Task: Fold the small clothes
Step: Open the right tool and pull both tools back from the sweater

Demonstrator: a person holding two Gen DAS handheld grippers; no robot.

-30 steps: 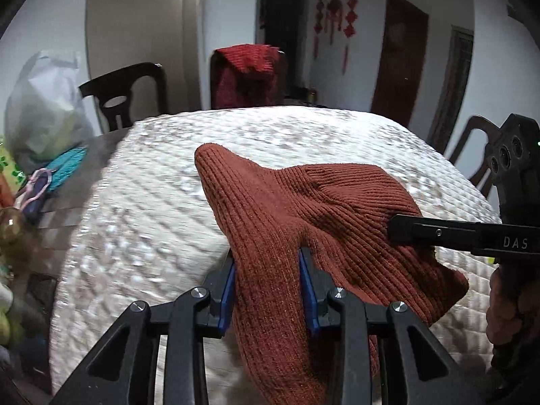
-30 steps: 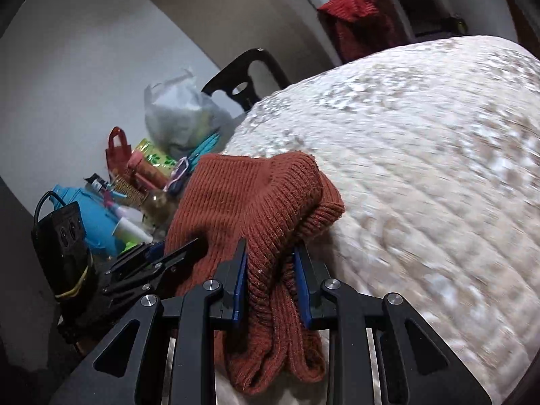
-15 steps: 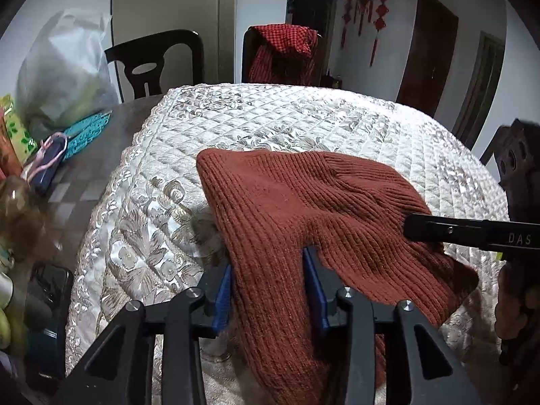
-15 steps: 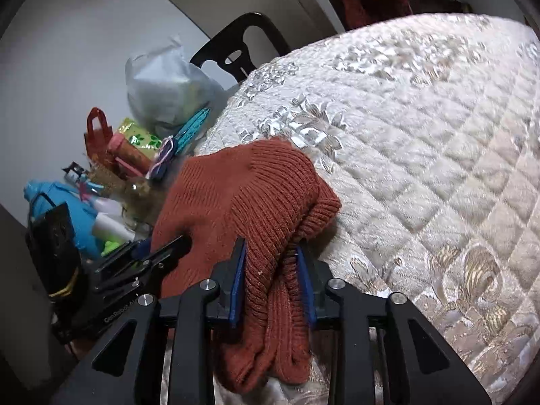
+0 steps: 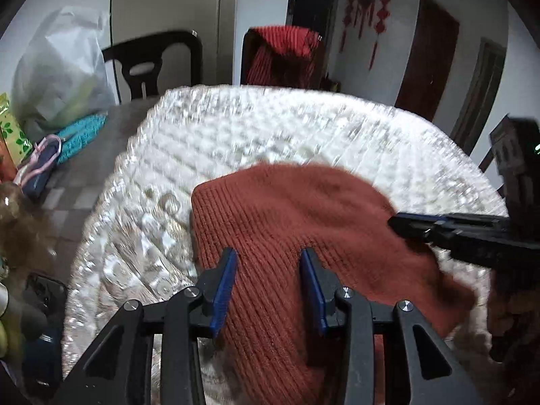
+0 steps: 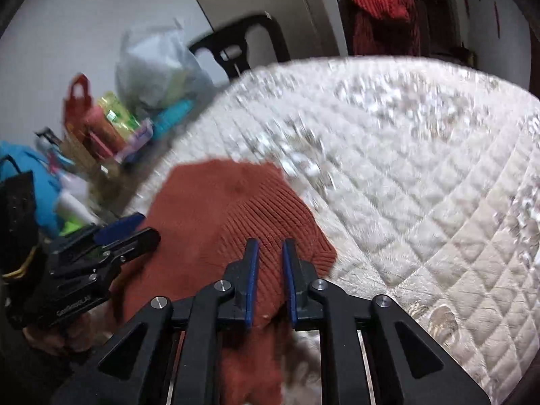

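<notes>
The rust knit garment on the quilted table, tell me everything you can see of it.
The rust knit garment is ribbed, woolly-looking fabric, lying spread on the white quilted cover, its near end hanging over the edge. The left tool straddles one part; the right tool pinches another. Motion blur hides finer detail.
</notes>
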